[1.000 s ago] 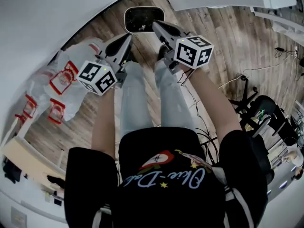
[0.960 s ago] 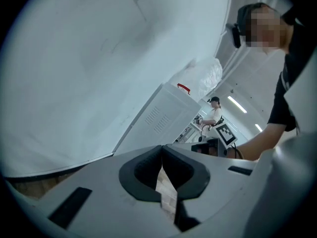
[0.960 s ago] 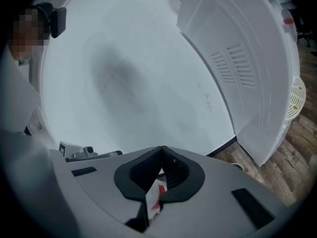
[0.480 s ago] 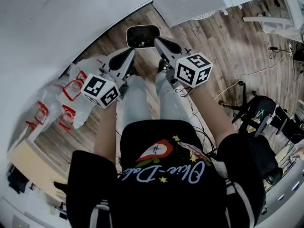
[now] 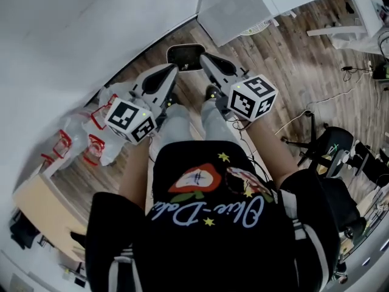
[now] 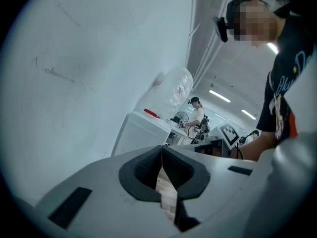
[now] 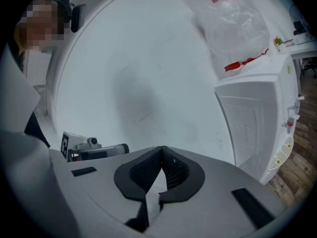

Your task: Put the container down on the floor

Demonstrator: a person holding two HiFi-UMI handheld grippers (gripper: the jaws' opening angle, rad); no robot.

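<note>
The container (image 5: 185, 56), a dark tray with a pale rim, sits on the wooden floor (image 5: 292, 59) at the top centre of the head view. What it holds cannot be made out. The left gripper (image 5: 171, 72) and right gripper (image 5: 205, 58) hover just beside it, both clenched on nothing. Plastic bags (image 5: 91, 140) with red print lie at the left.

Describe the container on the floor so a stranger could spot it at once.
Start where the white wall meets the wood floor. Just left of the white appliance lies the container. It is the only dark, round-cornered tray with a pale rim; the nearby bags are white and red.
</note>
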